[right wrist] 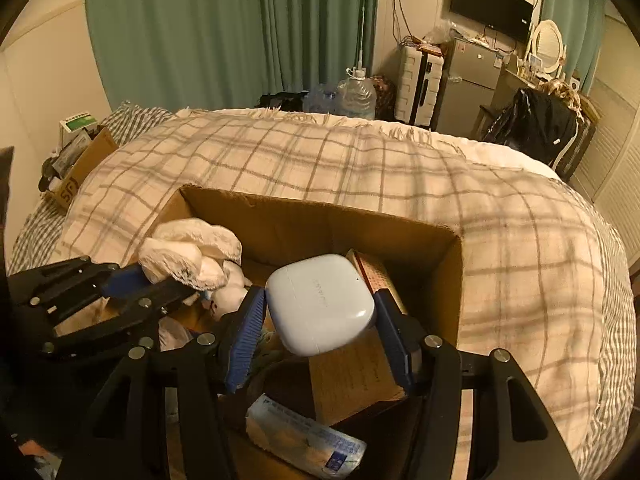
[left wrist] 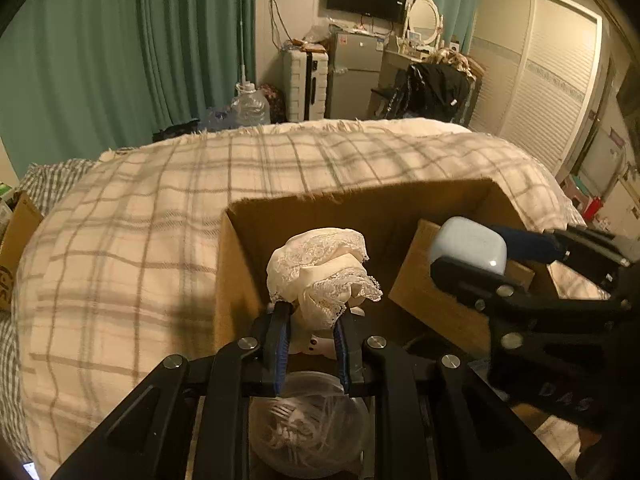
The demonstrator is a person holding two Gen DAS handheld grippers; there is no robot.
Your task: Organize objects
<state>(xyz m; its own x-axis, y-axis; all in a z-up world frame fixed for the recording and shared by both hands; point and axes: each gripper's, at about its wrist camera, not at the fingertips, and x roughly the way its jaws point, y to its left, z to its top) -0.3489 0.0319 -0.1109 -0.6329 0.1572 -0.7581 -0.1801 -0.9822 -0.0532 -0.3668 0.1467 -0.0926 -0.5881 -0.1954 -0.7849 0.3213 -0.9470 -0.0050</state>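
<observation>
My left claw [left wrist: 310, 320] is pinched nearly closed on a bunched cream lace cloth [left wrist: 322, 270], its blue pads [left wrist: 280, 344] pressing in from both sides — the bundle puffs up above the fingertips over the open cardboard box [left wrist: 360, 204]. Under that claw, inside the box, lies a clear plastic bag of forks [left wrist: 308, 428], and a small white object with dark dots sits just behind the pads; I cannot tell what it is.

Further right, my right claw [right wrist: 320, 312] is spread about halfway and holds a pale blue earbud case [right wrist: 320, 302] by its two sides, lid seam facing me, tilted over the box interior. Beneath the case a smaller brown carton [right wrist: 352, 380] leans inside the box, and a soft pack of tissues [right wrist: 304, 440] lies at the near edge — touching the carton's lower corner, as far as I can see.

The box rests on a bed covered by a cream plaid blanket [right wrist: 360, 160]. At the far left of the bed sits another cardboard box [right wrist: 80, 168] with odds and ends. Behind hang green curtains [right wrist: 200, 28], with a water jug [right wrist: 358, 94], a white suitcase [right wrist: 418, 84] and a small fridge [right wrist: 468, 84] along the wall.
</observation>
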